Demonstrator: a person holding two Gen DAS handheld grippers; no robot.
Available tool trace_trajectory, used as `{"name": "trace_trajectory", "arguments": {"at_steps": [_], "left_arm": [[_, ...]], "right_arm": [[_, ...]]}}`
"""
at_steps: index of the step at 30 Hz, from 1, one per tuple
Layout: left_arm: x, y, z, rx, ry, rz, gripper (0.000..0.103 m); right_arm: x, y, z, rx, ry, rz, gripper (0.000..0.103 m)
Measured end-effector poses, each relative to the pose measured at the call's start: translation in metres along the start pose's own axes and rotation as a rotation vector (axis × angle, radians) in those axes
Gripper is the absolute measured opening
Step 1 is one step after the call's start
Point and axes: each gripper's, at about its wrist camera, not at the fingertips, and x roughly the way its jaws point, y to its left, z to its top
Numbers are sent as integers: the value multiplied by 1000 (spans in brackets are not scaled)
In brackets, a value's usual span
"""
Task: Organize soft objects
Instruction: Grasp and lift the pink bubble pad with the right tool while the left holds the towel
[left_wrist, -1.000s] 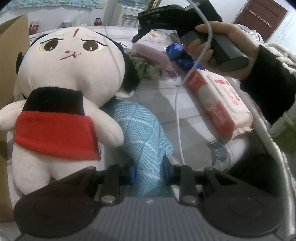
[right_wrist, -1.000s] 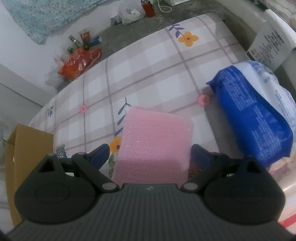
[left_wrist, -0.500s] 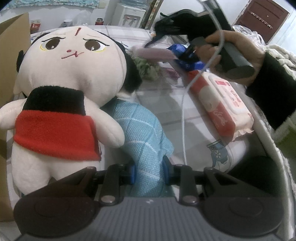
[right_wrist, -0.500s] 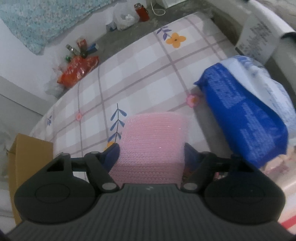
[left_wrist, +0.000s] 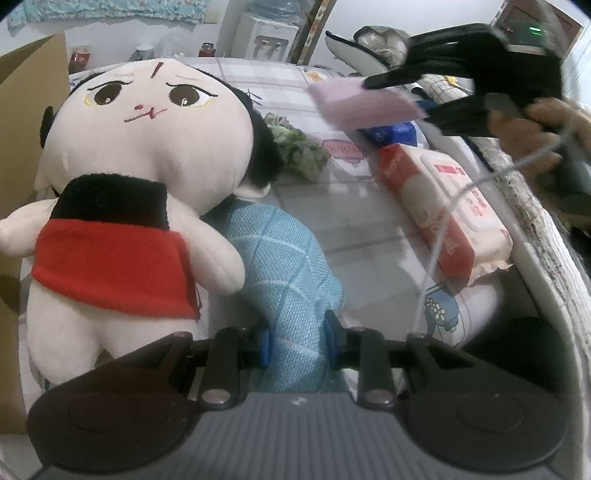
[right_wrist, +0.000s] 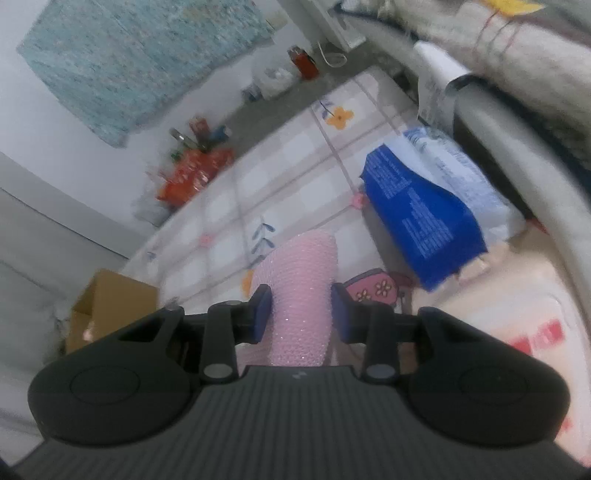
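My left gripper (left_wrist: 297, 339) is shut on a light blue woven cloth (left_wrist: 284, 266) that lies on the table beside a big cream plush doll (left_wrist: 136, 177) in a red and black dress. My right gripper (right_wrist: 301, 308) is shut on a pink sponge (right_wrist: 301, 288) and holds it lifted above the checked tablecloth (right_wrist: 258, 177). The right gripper with the pink sponge (left_wrist: 362, 101) also shows in the left wrist view at the upper right, in the air.
A wet-wipes pack (left_wrist: 443, 206), a blue packet (right_wrist: 424, 210) and a green cloth (left_wrist: 295, 147) lie on the table. A cardboard box (left_wrist: 22, 110) stands at the left, also in the right wrist view (right_wrist: 107, 306). A white cable (left_wrist: 439, 236) hangs from the right gripper.
My right gripper closed on the pink sponge, squeezing it narrow, and lifted it up off the table. My left gripper stayed shut on the blue cloth.
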Motion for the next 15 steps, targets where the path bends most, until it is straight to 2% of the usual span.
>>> {"name": "trace_trajectory", "arguments": {"at_steps": [8,15], "left_arm": [[-29,-18,-7,29,-35,-35,27],[-95,-36,-11,31,-124,-137,27]], "right_arm": [[-88,-3,-40,-5,-108,119,33],[-164,-7,-90,14,-178,233,33]]}}
